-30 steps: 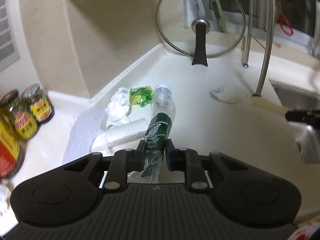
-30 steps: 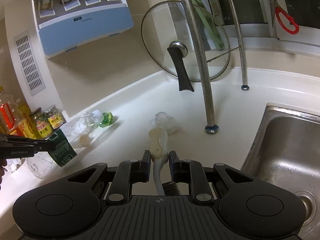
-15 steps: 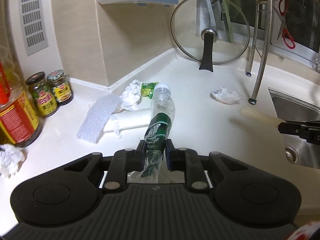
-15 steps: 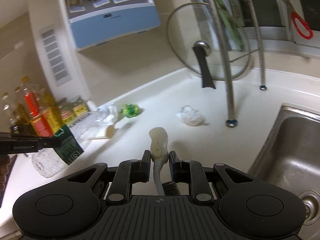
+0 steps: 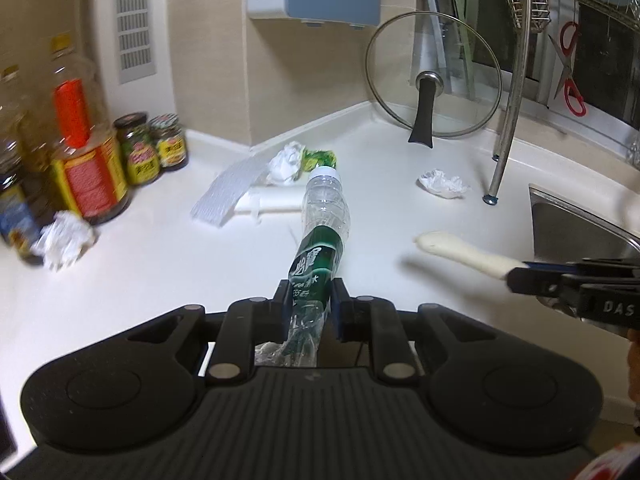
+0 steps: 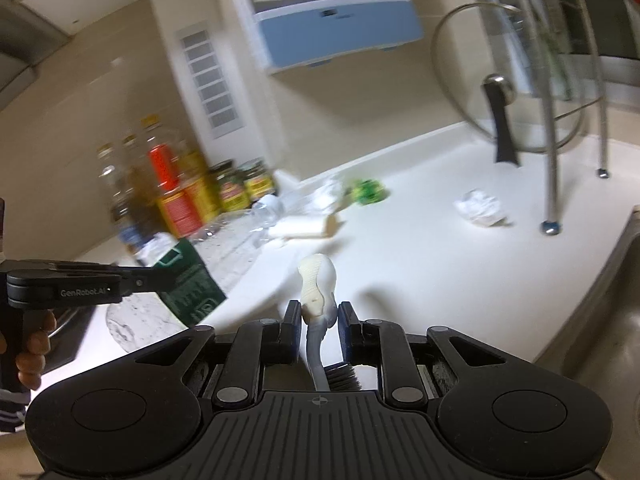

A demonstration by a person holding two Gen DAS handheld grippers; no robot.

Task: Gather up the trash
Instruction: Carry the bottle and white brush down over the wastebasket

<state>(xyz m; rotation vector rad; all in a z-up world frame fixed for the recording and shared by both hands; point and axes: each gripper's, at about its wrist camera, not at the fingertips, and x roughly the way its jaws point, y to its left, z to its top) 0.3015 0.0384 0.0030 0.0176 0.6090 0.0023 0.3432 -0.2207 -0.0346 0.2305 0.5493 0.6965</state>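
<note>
Both claws have drawn back from the wall, lifted above the table point(image 5: 160, 264). Left claw point(image 5: 310, 300) pinches a crushed plastic bottle point(image 5: 322, 232); right claw point(image 6: 319, 320) pinches a white brush handle point(image 6: 318, 280), with crumpled paper point(image 5: 442, 184) lying behind.

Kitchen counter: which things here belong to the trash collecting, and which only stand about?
Trash for the job:
- plastic bottle, held in left gripper
- toothbrush, held in right gripper
- crumpled tissue
- green wrapper
- paper ball by the bottles

Just standing about:
- sauce jars
- oil bottle
- glass lid
- scissors
- sink
</note>
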